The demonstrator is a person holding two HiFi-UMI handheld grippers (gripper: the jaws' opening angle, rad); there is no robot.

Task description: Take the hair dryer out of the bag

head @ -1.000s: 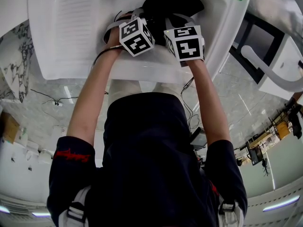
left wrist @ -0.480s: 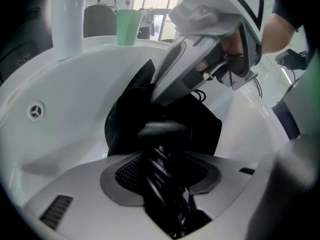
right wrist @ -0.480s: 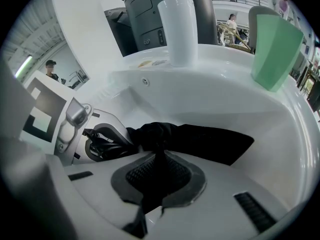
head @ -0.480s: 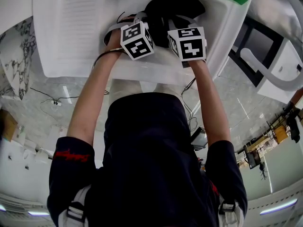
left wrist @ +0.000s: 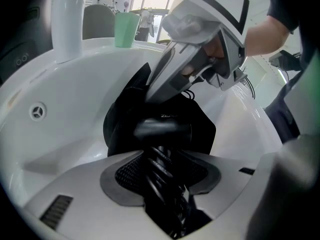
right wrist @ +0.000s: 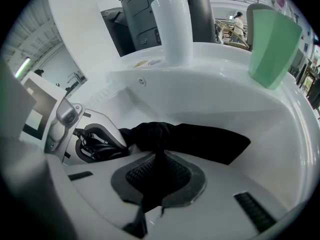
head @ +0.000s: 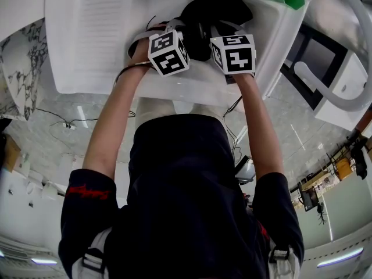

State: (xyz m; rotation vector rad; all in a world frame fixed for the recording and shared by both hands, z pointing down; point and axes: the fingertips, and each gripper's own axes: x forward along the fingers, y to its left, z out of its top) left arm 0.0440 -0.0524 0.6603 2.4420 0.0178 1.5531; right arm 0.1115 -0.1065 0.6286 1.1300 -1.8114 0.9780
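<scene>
A black drawstring bag (head: 216, 7) lies in the white sink (head: 87, 34). The black hair dryer (left wrist: 162, 128) pokes out of the bag's mouth, its cord wound round the handle. My left gripper (left wrist: 162, 159) is closed on that cord-wrapped handle, jaws held wide by it. My right gripper (right wrist: 157, 161) is shut on a pinch of the bag's (right wrist: 200, 139) black fabric. Both grippers point steeply down into the basin, side by side, marker cubes (head: 168, 52) toward me. From the left gripper view, the right gripper's fingers (left wrist: 170, 76) reach onto the bag's upper edge.
A green cup (right wrist: 272, 41) and a white cup (right wrist: 172, 29) stand on the sink's far rim. The basin's curved walls (left wrist: 60, 109) close in around the bag. A grey machine (right wrist: 142, 9) stands behind the sink. The person's arms and dark shirt fill the lower head view.
Both grippers keep their holds and stay close together over the bag. The scene has only drifted slightly in the head view.
</scene>
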